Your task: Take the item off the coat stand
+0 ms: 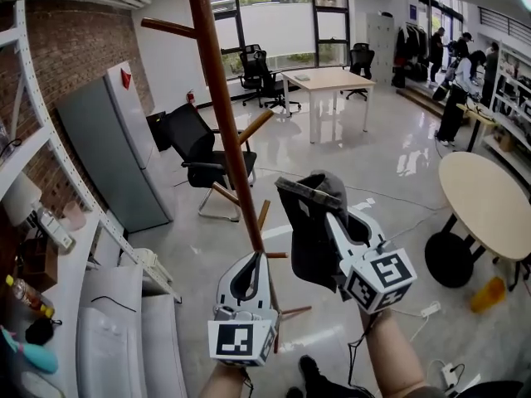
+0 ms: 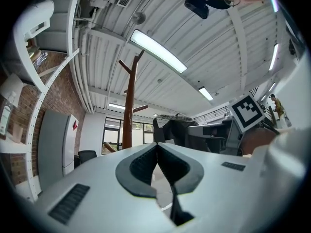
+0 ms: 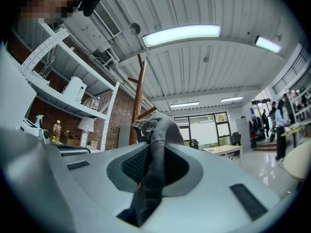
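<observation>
My right gripper [image 3: 153,153] clamped the dark garment [image 3: 163,128] beside the coat stand [image 1: 221,98]. My left gripper [image 2: 158,148] was closed on nothing.

**Open-plan office with a brick wall**

Ahead of the left gripper [image 1: 255,259] stand black office chairs [image 1: 199,152], a pale desk [image 1: 328,81] and tall windows [image 1: 282,23]. To its left run a brick wall [image 1: 75,48] and white metal shelving [image 1: 41,148]. Right of the right gripper [image 1: 332,222] is a round table [image 1: 489,197], with people [image 1: 460,89] further off. Strip lights [image 2: 158,50] line the ceiling.
</observation>
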`<move>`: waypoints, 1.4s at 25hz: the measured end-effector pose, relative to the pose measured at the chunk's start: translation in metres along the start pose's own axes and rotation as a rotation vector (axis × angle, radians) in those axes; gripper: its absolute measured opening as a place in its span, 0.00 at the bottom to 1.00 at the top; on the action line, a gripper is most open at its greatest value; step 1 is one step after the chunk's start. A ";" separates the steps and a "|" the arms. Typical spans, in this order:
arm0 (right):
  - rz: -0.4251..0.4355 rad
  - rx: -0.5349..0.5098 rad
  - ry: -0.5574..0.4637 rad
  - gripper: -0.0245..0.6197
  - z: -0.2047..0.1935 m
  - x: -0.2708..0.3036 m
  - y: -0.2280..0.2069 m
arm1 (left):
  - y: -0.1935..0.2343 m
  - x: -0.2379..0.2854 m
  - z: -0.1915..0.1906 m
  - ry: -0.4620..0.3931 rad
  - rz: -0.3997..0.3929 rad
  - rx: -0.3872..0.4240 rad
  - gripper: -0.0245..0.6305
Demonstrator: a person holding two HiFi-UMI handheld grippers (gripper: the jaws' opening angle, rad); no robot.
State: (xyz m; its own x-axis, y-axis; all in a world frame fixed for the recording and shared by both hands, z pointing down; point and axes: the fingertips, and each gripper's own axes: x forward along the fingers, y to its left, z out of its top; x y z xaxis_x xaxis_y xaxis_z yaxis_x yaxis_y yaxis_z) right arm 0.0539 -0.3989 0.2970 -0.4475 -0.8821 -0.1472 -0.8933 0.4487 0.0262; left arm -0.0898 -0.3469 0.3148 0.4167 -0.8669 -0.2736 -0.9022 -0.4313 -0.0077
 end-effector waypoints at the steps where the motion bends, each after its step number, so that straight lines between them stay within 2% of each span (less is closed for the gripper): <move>1: -0.003 -0.001 0.002 0.13 -0.001 -0.007 0.003 | -0.003 -0.005 0.001 0.000 -0.006 -0.001 0.05; 11: 0.007 -0.014 0.024 0.13 -0.009 -0.048 0.023 | -0.031 -0.027 0.010 -0.012 -0.027 -0.006 0.05; 20: 0.066 0.016 0.023 0.13 -0.013 -0.067 0.035 | -0.041 -0.052 0.015 0.000 0.045 0.022 0.05; 25: 0.120 0.020 0.031 0.13 -0.014 -0.101 0.041 | -0.068 -0.070 0.026 -0.007 0.065 0.023 0.05; 35: 0.153 0.014 0.023 0.13 0.002 -0.174 0.038 | -0.121 -0.103 0.034 -0.005 0.089 0.036 0.05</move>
State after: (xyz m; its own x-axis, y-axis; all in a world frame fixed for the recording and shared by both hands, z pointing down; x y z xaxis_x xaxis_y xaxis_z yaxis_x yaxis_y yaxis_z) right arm 0.0976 -0.2285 0.3218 -0.5796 -0.8060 -0.1202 -0.8138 0.5803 0.0327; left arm -0.0276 -0.1973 0.3107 0.3341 -0.9001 -0.2796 -0.9391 -0.3430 -0.0179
